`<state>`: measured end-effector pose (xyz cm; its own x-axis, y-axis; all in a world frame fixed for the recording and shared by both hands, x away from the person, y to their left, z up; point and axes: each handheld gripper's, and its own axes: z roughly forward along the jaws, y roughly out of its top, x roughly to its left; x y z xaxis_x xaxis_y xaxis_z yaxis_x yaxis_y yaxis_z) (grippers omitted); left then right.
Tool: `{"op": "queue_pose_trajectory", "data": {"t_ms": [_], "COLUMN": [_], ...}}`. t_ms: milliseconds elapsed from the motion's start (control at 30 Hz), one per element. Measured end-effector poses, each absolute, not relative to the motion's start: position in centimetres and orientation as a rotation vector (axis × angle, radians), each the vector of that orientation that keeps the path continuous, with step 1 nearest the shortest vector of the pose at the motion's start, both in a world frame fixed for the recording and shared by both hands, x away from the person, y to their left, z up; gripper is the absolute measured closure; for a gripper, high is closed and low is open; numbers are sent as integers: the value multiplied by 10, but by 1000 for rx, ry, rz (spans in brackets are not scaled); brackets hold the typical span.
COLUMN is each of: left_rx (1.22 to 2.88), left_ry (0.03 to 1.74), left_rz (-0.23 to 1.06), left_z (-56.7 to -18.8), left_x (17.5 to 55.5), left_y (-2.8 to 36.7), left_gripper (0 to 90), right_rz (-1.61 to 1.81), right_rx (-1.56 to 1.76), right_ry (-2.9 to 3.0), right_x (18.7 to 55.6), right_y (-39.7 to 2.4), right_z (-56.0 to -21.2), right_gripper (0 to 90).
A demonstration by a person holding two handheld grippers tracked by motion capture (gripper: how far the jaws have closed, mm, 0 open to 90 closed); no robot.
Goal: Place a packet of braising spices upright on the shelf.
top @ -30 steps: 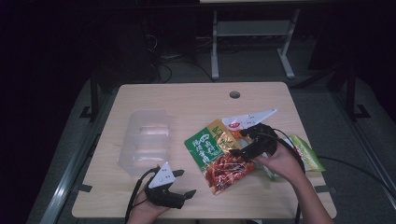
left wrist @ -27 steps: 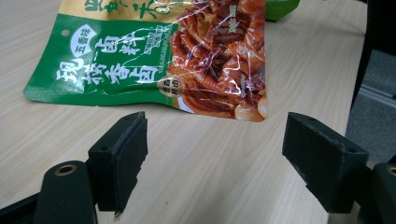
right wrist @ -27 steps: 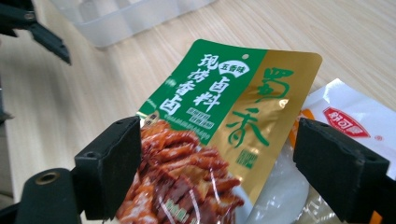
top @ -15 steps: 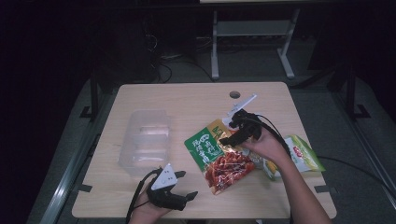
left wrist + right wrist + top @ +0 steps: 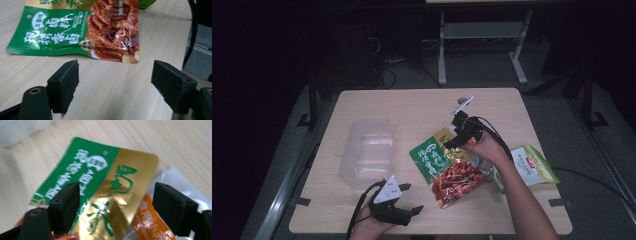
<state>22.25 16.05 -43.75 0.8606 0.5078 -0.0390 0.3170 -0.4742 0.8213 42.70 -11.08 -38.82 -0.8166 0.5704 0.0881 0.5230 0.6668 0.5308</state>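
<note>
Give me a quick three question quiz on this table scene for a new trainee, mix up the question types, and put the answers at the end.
1. True or false: the right gripper is clamped shut on the green and gold snack packet.
2. Multiple choice: the clear plastic container lies where in the high view? A, left of the packet; B, on top of it; C, right of the light green packet.
3. Fill in: the left gripper sits near the table's ____ edge, jaws open.

Key
1. False; its jaws stand apart above the packet's top end.
2. A.
3. Near (the person's side).
</note>
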Motion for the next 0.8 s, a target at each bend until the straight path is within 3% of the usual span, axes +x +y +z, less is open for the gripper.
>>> {"op": "queue_pose_trajectory", "data": {"t_ms": [500,633,733,800], "left_rx": [2108,2114,2125,2126], "left_ry": [604,599,587,588], "left_rz": [240,247,251,255], "left_z": [-441,-442,-442,-442], "left_x": [221,221,220,219], "left_y": [160,160,158,158], "left_gripper": [224,224,223,223], "right_rz": [769,719,757,756], "right_rx": [1066,1055,1065,1079], "right_ry": [2862,2883,2884,2886], "right_x": [441,441,440,439], "right_y": [-111,-108,-109,-109], "right_z": [-418,-423,-424,-425], "right_gripper": [247,301,418,438]}}
